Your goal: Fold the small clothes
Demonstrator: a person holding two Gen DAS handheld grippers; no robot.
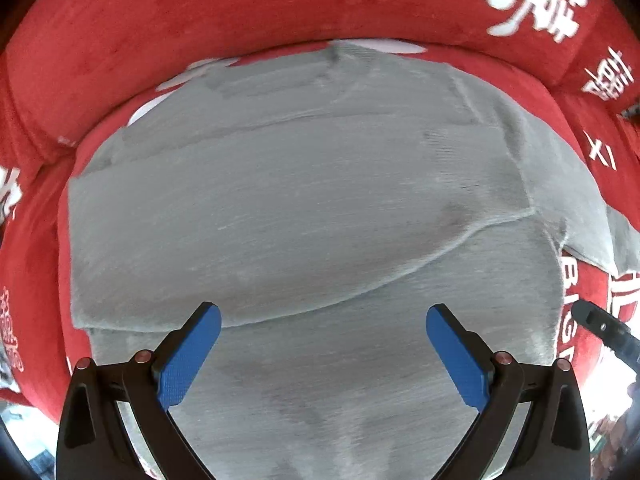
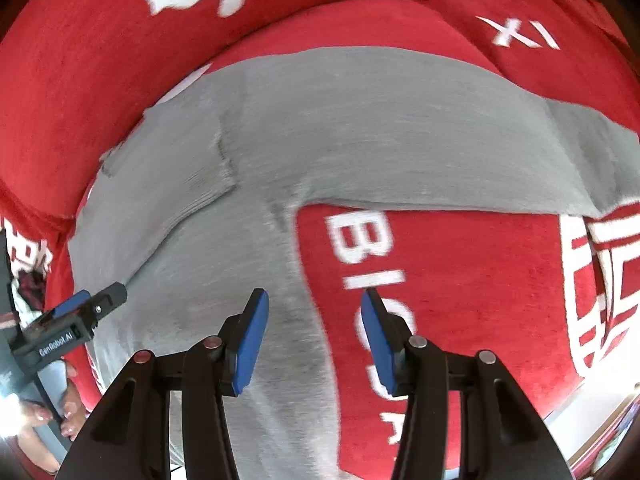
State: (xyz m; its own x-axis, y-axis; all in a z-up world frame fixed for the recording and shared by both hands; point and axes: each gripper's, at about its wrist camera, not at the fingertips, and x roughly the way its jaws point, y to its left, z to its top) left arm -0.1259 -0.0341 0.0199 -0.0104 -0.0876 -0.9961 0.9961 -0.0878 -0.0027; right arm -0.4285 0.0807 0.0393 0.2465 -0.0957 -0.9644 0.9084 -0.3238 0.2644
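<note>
Grey knitted garment (image 1: 304,200) spread on a red cushion (image 1: 200,8).
Both grippers, left gripper (image 1: 323,354) wide and right gripper (image 2: 314,340) half open, held empty above the garment; its outstretched sleeve (image 2: 420,152) is best pinched near the cuff.

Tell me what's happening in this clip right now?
A person is folding a grey sweater spread on a red sofa cushion with white lettering, using two handheld grippers. The left gripper hangs wide open above the body of the sweater, holding nothing. The right gripper is open too, over the sweater's edge below one outstretched sleeve. One sleeve looks already folded across.
</note>
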